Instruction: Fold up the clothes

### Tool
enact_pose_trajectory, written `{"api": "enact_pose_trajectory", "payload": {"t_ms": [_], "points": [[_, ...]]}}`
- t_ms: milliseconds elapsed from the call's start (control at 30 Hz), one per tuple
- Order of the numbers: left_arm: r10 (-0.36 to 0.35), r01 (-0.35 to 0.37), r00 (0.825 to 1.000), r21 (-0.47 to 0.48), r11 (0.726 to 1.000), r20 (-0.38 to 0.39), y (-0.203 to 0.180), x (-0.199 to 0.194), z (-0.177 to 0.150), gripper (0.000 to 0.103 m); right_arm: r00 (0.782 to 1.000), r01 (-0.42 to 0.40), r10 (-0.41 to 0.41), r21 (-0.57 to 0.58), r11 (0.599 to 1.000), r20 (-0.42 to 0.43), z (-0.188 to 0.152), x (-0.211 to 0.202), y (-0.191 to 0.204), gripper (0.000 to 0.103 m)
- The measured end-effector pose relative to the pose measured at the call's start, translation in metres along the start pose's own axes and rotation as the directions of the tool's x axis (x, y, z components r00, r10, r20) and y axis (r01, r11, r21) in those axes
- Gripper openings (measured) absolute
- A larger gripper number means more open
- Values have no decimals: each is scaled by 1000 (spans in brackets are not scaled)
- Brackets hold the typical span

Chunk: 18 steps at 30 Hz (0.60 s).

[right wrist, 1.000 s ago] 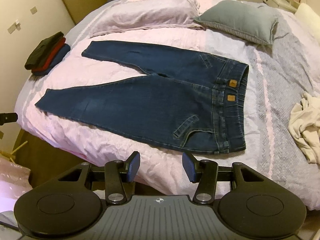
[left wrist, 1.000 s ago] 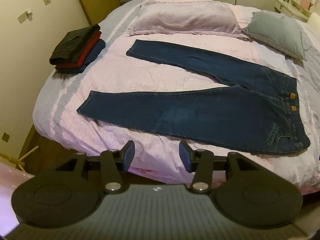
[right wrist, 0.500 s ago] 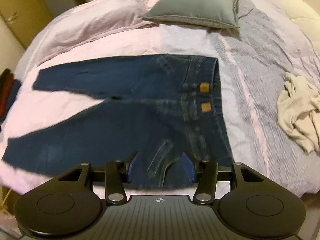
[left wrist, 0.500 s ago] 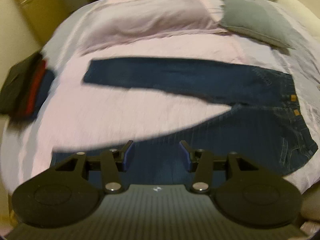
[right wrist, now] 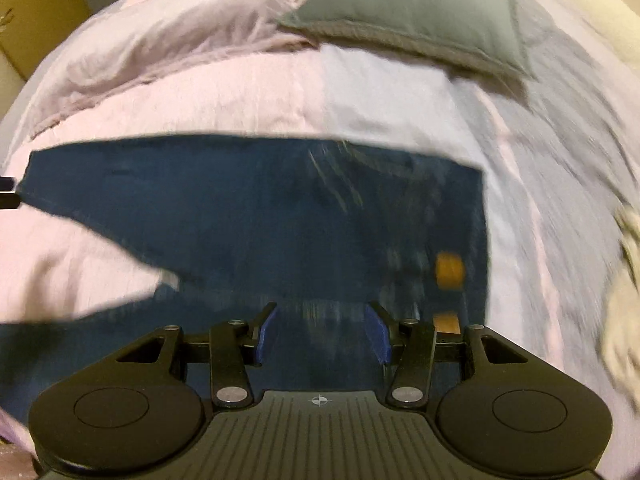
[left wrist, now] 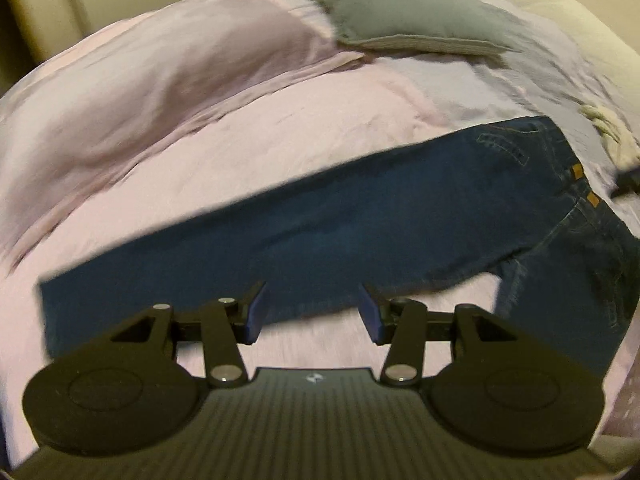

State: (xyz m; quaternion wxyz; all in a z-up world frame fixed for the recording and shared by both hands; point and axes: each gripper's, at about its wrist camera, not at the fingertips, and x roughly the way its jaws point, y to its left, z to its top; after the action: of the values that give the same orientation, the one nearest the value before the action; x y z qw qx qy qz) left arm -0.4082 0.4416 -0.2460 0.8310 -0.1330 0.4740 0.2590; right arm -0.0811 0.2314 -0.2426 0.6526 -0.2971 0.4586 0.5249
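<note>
A pair of dark blue jeans (left wrist: pixel 360 216) lies spread flat on the pink and grey bedcover (left wrist: pixel 248 148), legs parted in a shallow V and the waistband (right wrist: pixel 472 240) toward the right side of the bed, two tan patches marking it. No fold shows in the garment in either view; it lies open at full length, which suits a lengthwise fold of one leg onto the other. The left gripper (left wrist: pixel 312 312) is released, its blue pads (left wrist: pixel 256 312) standing well apart with nothing between them, and it hangs just above the near edge of the far leg, over the strip of cover between the two legs. That position would fit a reach for the leg, in my judgement. The right gripper (right wrist: pixel 322 330) is likewise released and empty, held low over the seat of the jeans near the waistband, where a grasp would control the heavy end of the garment. Both views are smeared, so whether either gripper touches the denim cannot be settled; they appear to be just clear of it. A pink pillow (left wrist: pixel 188 68) and a grey cushion (right wrist: pixel 416 12) lie at the head of the bed, well apart from the jeans. A crumpled pale garment (right wrist: pixel 624 300) lies off to the right, apart from the waistband.
</note>
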Motion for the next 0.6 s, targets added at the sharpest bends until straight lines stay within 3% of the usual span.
{"api": "enact_pose_trajectory", "payload": {"t_ms": [200,267,367,500,600], "points": [[-82,81,997,199,977,-2,61,75,51,44,998,-55,62,-201,978,31,89,62,-8,50],[-103,108,994,236,966,-33,79,98,60,44,996,-79,88,-274,958,19,115,84,-9,50],[-131,156,985,265,951,-108,106,134,69,41,990,-144,138,-286,947,-39,133,111,-16,50],[-197,252,955,256,933,-222,131,172,77,39,972,-230,203,-296,927,-118,156,146,-25,50],[-262,327,922,214,920,-284,145,191,83,35,952,-293,249,-299,908,-177,174,172,-32,50]]}}
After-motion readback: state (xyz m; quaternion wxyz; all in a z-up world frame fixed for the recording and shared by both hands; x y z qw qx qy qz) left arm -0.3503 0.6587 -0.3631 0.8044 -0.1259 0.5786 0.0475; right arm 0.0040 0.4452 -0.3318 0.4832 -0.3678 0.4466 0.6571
